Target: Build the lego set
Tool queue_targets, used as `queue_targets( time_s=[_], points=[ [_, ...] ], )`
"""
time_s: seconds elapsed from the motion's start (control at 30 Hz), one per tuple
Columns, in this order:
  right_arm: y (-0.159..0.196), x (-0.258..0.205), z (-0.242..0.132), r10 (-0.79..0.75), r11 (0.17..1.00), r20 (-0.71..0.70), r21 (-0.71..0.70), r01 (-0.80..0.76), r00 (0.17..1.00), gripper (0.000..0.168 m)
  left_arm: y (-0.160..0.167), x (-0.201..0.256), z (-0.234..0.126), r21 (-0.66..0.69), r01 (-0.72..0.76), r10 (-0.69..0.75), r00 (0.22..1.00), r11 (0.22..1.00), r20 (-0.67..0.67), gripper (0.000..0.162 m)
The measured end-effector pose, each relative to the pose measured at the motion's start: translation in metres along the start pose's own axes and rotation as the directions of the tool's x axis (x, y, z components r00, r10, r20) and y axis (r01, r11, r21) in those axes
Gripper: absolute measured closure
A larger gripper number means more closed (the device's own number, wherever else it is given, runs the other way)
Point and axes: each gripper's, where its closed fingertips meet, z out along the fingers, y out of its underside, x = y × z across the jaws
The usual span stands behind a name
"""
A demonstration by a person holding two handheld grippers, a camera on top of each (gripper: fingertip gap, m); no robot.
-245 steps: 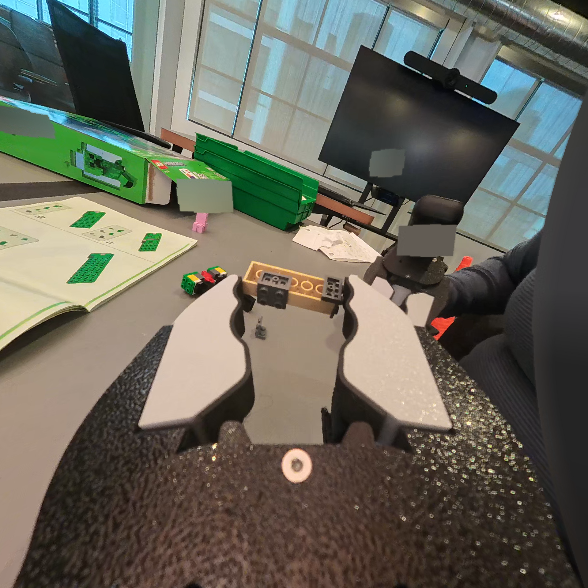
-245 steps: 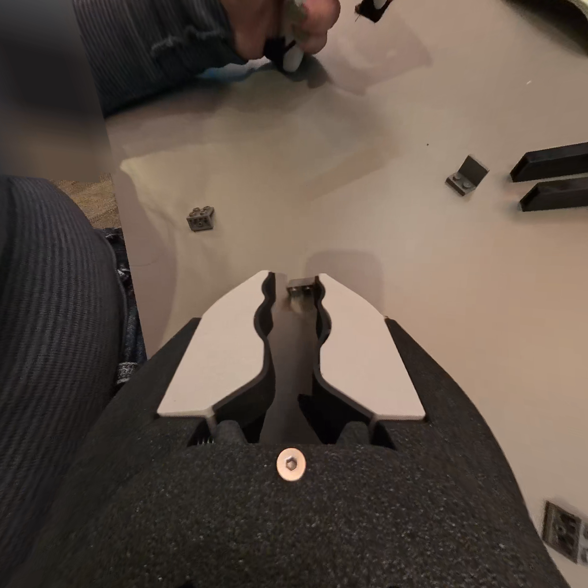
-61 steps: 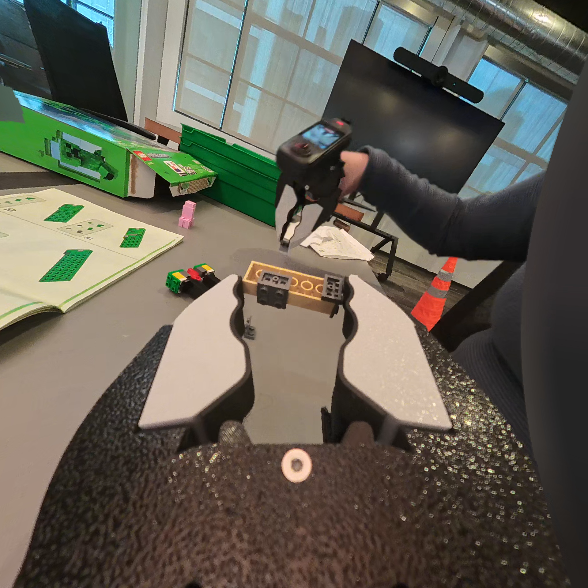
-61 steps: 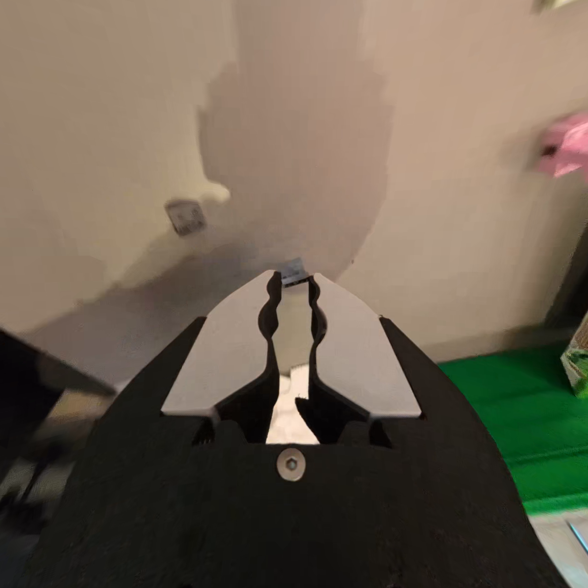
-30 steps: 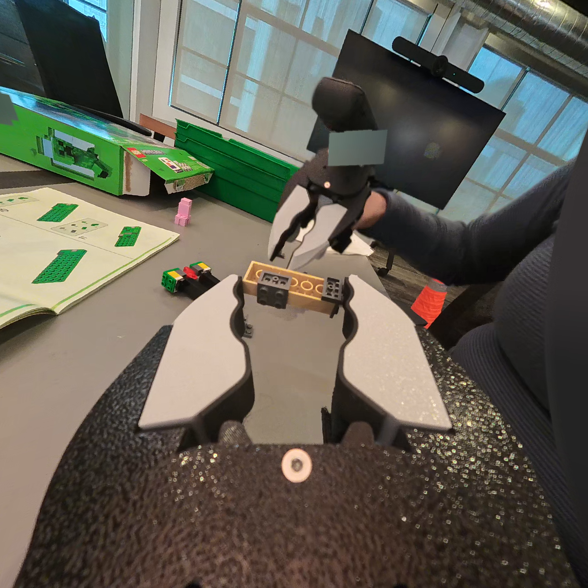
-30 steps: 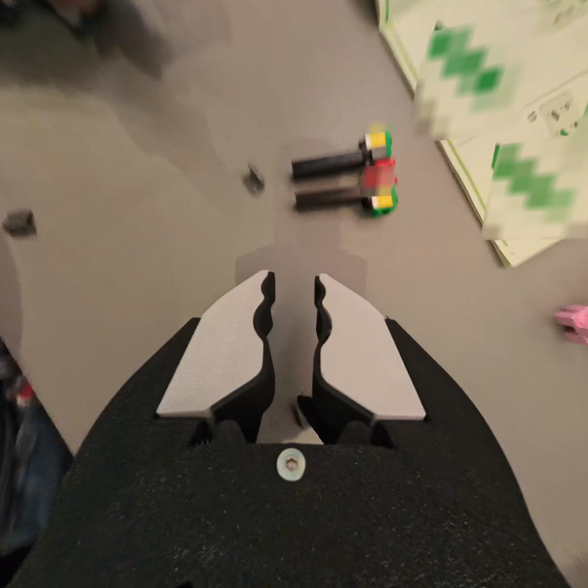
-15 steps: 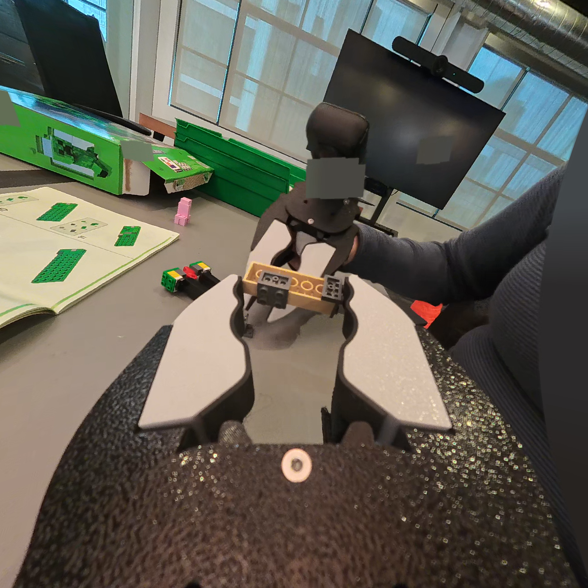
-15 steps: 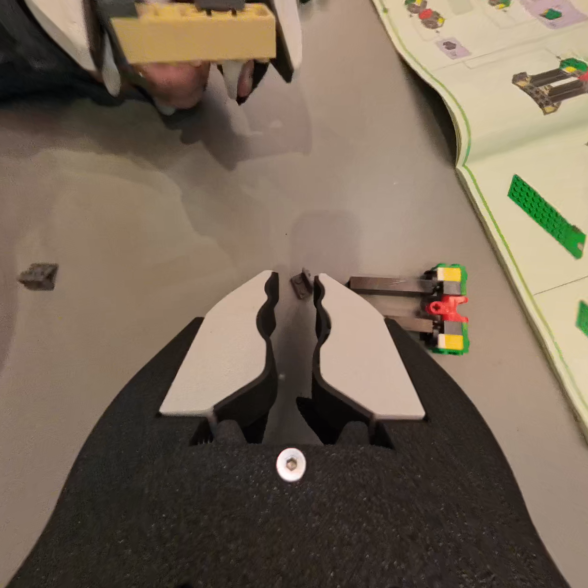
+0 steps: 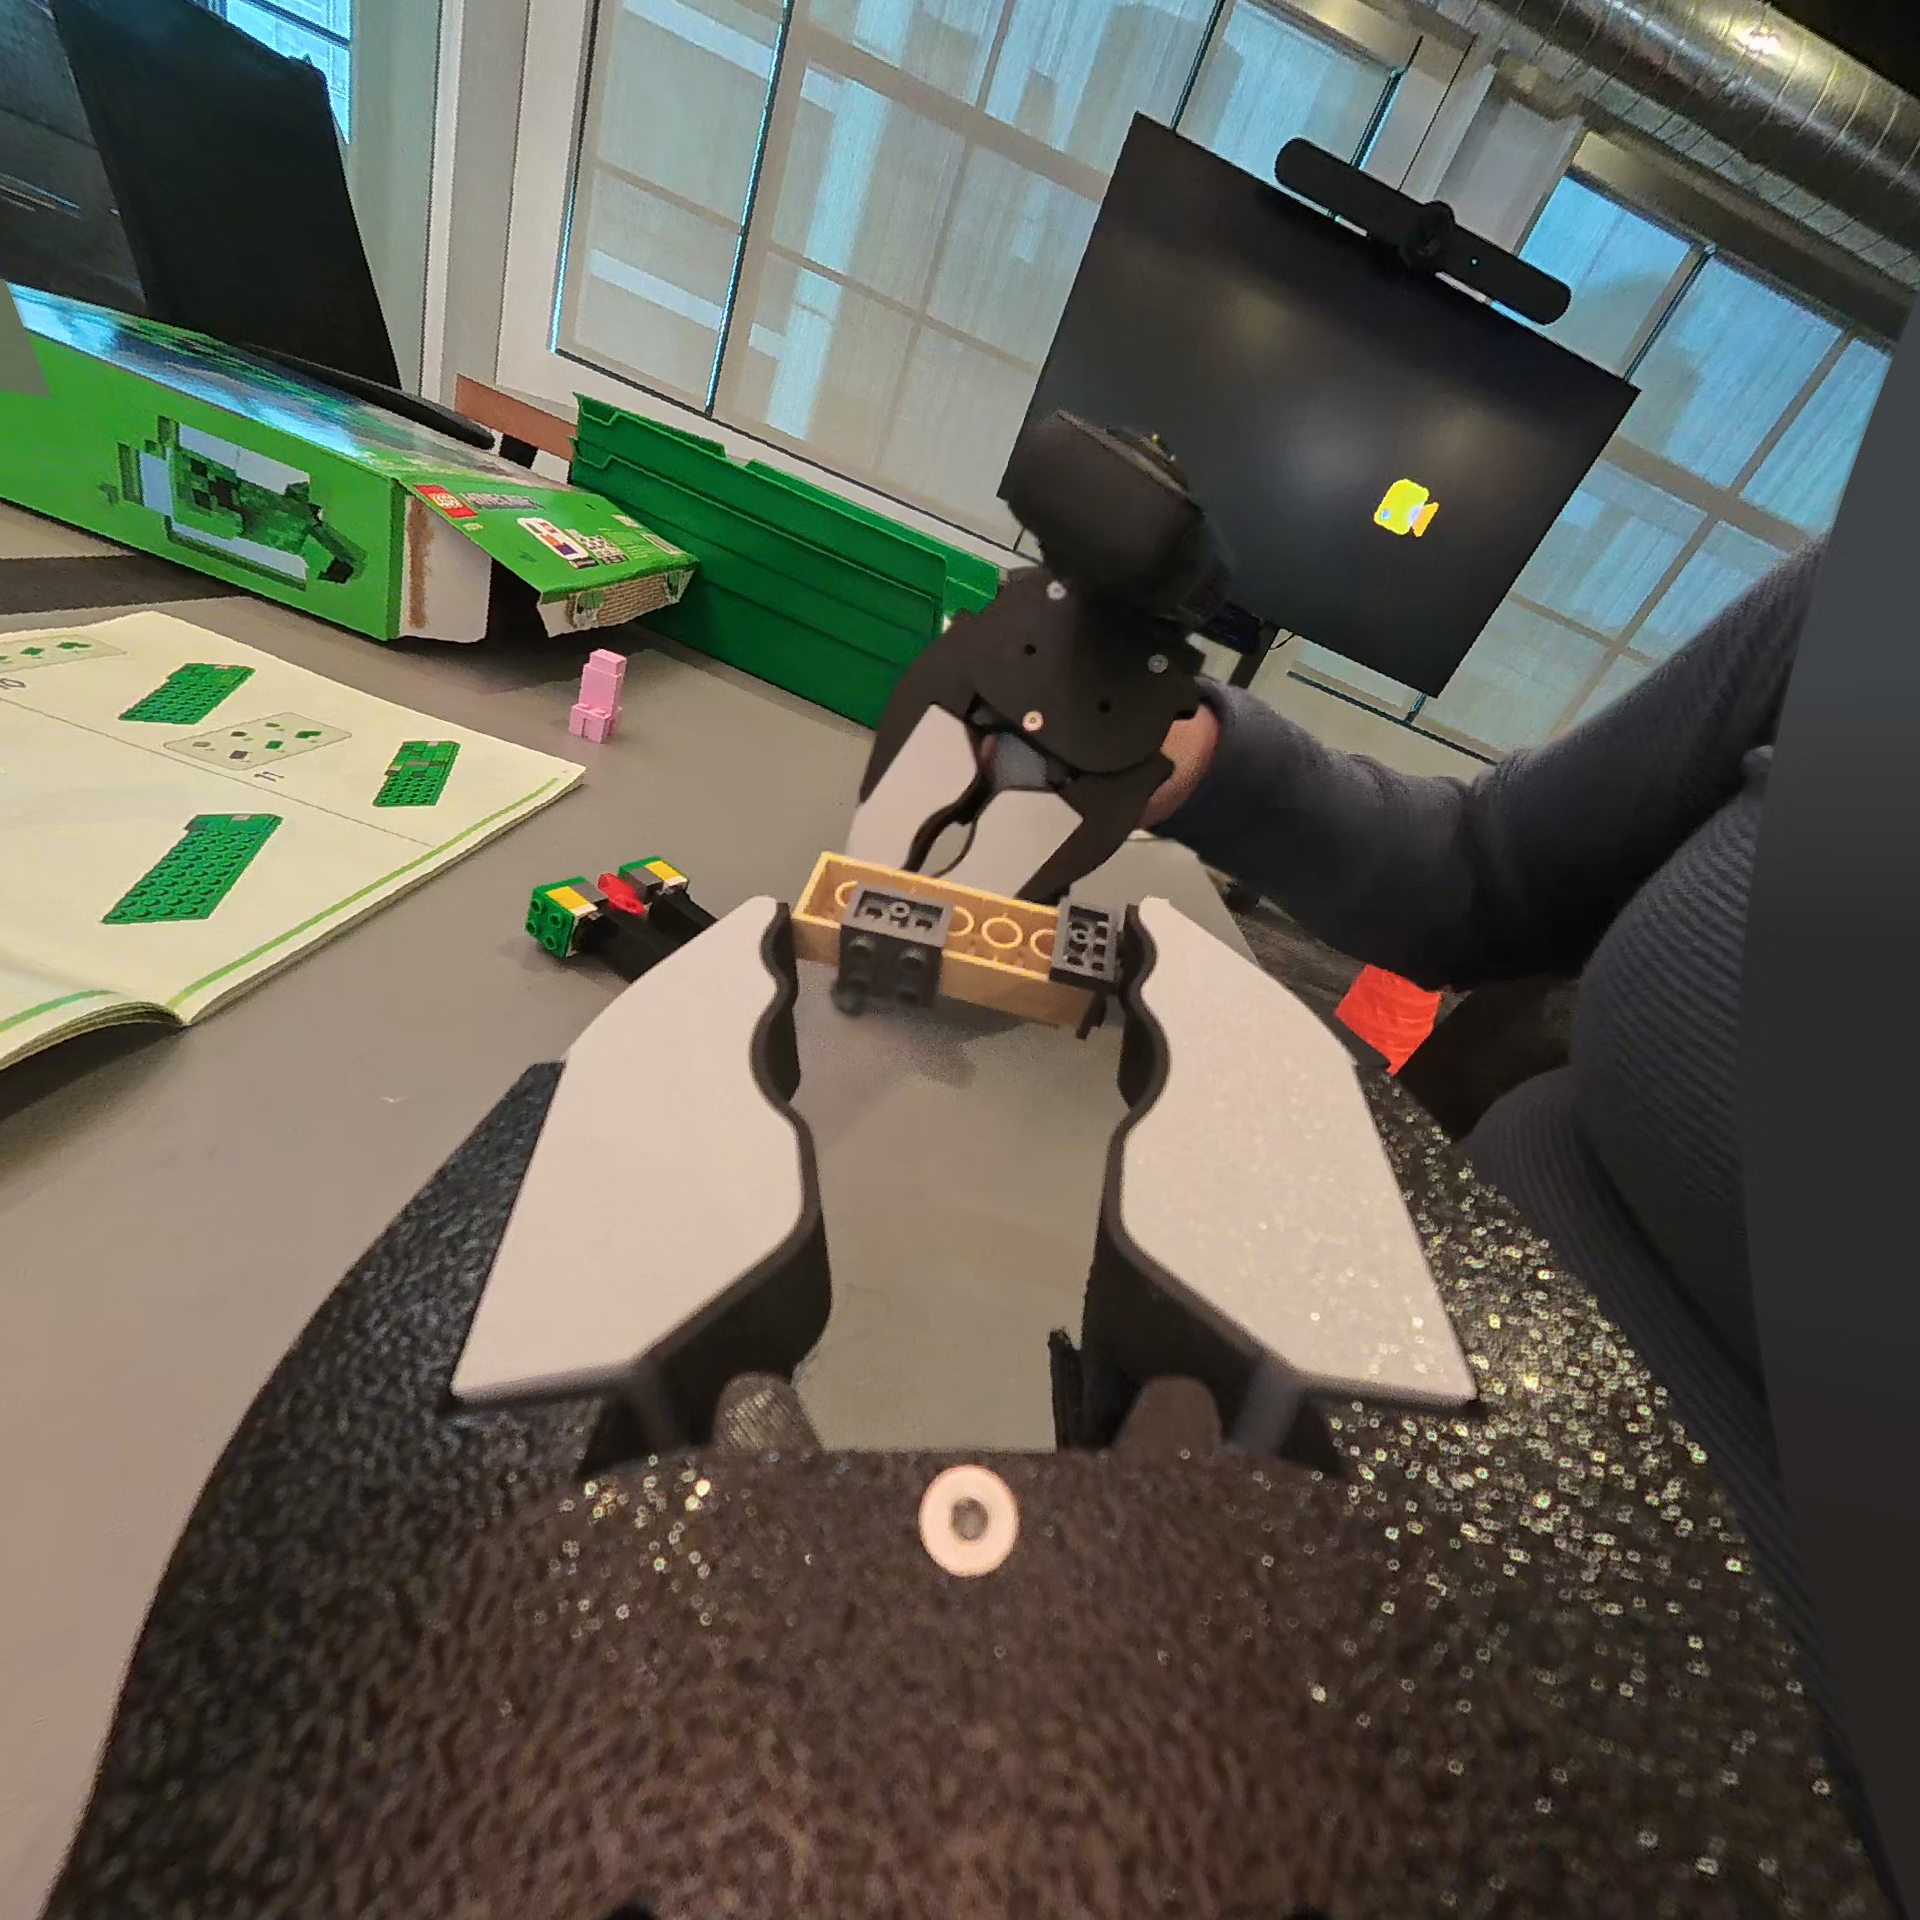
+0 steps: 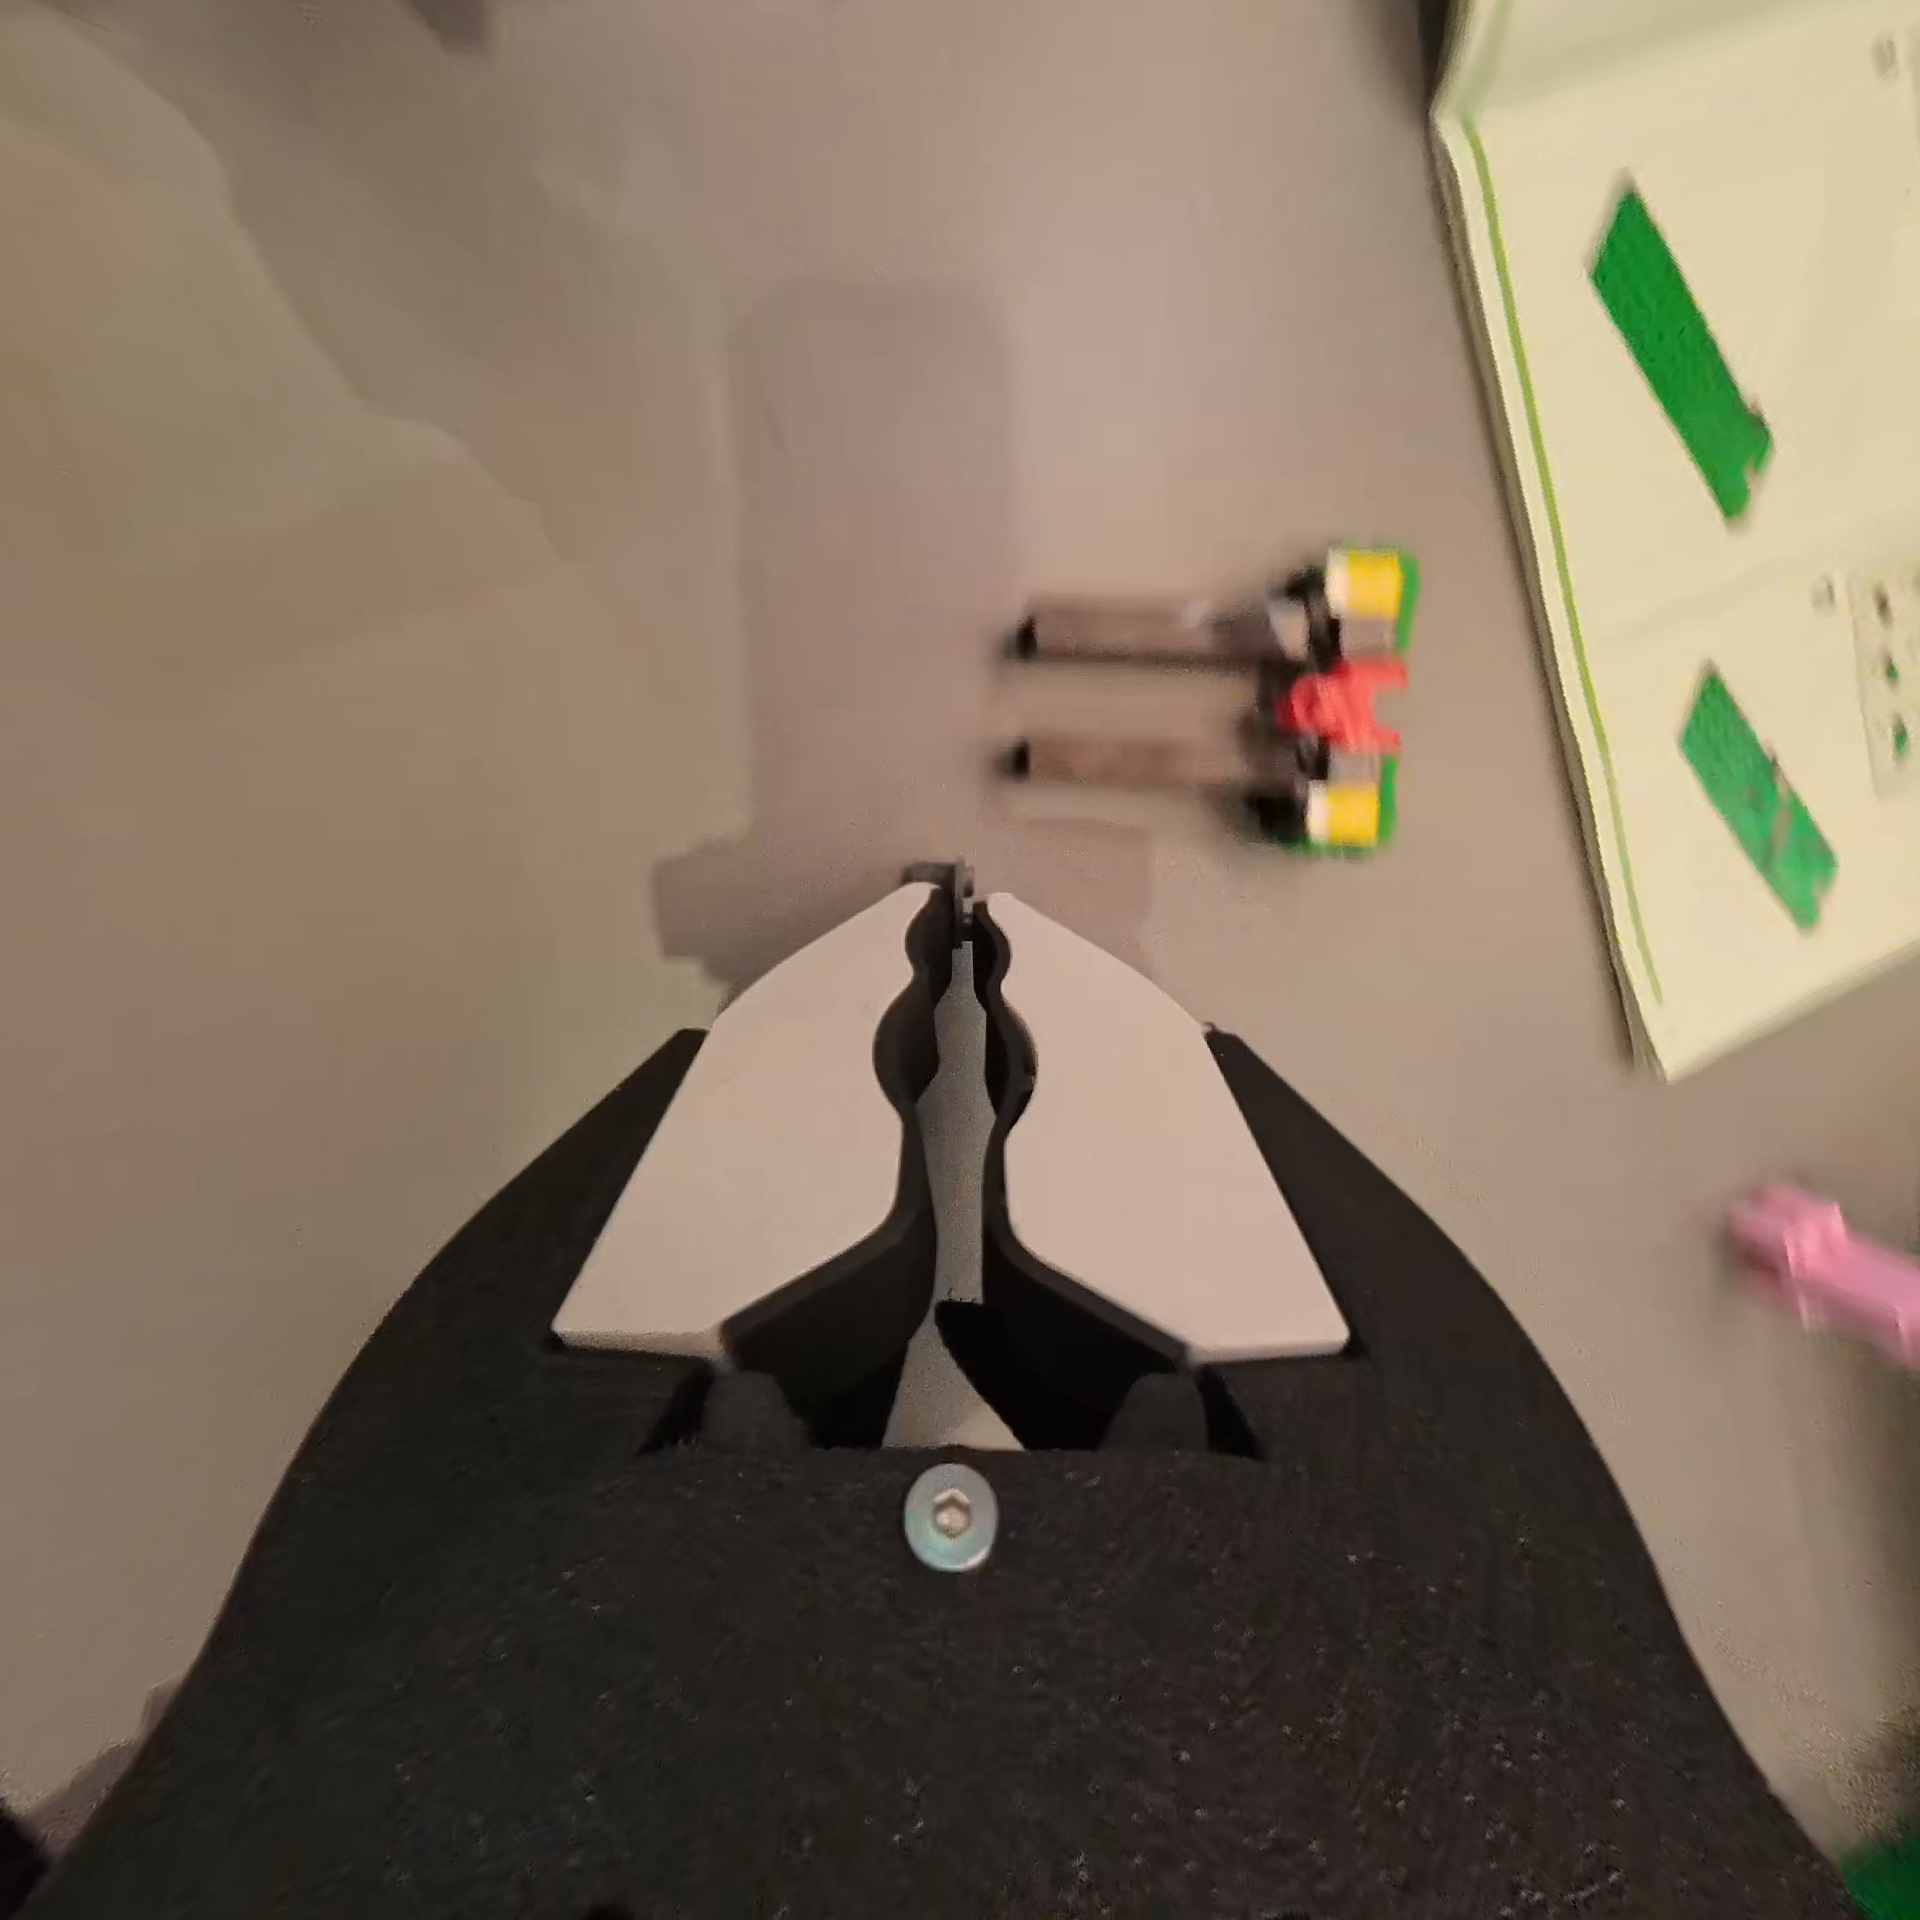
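Observation:
My left gripper (image 9: 951, 940) is shut on a tan brick (image 9: 997, 933), gripped by its ends and held above the grey table (image 9: 312, 1143). Two dark grey pieces (image 9: 894, 940) are stuck on the brick. My right gripper (image 10: 956, 914) is shut on a small dark grey piece (image 10: 940, 876) that pokes out at its fingertips. In the left wrist view the right gripper (image 9: 977, 831) sits just behind the tan brick, pointing down. A black, green, yellow and red sub-assembly (image 9: 613, 914) lies on the table to the left; it also shows in the right wrist view (image 10: 1247, 707).
An open instruction booklet (image 9: 208, 810) lies at the left and shows in the right wrist view (image 10: 1714, 416). A pink figure (image 9: 597, 696) stands beyond it. A green set box (image 9: 260, 499) and green bins (image 9: 779, 582) sit at the back. A person's sleeve (image 9: 1455, 831) reaches in from the right. Across from one pair of fingers to the other is roughly 15 cm. The pink figure (image 9: 597, 696) is about 20 cm from my right fingertips and 30 cm from my left. Seen from the right wrist view (image 10: 1855, 1276) as well.
My right gripper dropped over the small dark grey piece on the table and closed on it. My left gripper kept the tan brick almost still.

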Motion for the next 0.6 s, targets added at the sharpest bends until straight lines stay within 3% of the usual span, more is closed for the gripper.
queue_targets(
  time_s=[0.1, 0.17, 0.27, 0.37, 0.43, 0.6],
  points=[
    [0.032, 0.006, -0.017, 0.074, 0.991, -0.116, -0.101, -0.086, 0.991, 0.165, 0.0, 0.001, 0.001, 0.003, 0.006, -0.006, 1.0, 1.0, -0.006, 0.103],
    [0.048, 0.014, -0.028, 0.038, 0.987, -0.231, -0.141, -0.072, 0.972, 0.165, 0.001, 0.002, 0.002, 0.0, 0.007, -0.007, 1.0, 1.0, -0.01, 0.103],
    [0.05, 0.023, -0.039, -0.139, 0.988, -0.402, -0.114, 0.101, 0.905, 0.165, 0.001, 0.003, 0.003, -0.002, 0.008, -0.008, 1.0, 1.0, -0.017, 0.103],
    [0.046, 0.027, -0.043, -0.442, 0.895, -0.556, -0.217, 0.39, 0.704, 0.165, 0.002, 0.004, 0.004, -0.005, 0.007, -0.007, 1.0, 1.0, -0.019, 0.103],
    [0.047, 0.025, -0.037, -0.577, 0.811, -0.572, -0.314, 0.494, 0.583, 0.165, 0.002, 0.004, 0.004, -0.006, 0.005, -0.005, 1.0, 1.0, -0.019, 0.103],
    [0.048, 0.014, -0.025, -0.605, 0.785, -0.534, -0.276, 0.554, 0.591, 0.165, 0.002, 0.004, 0.003, -0.003, 0.005, -0.005, 1.0, 1.0, -0.017, 0.103]
  ],
)
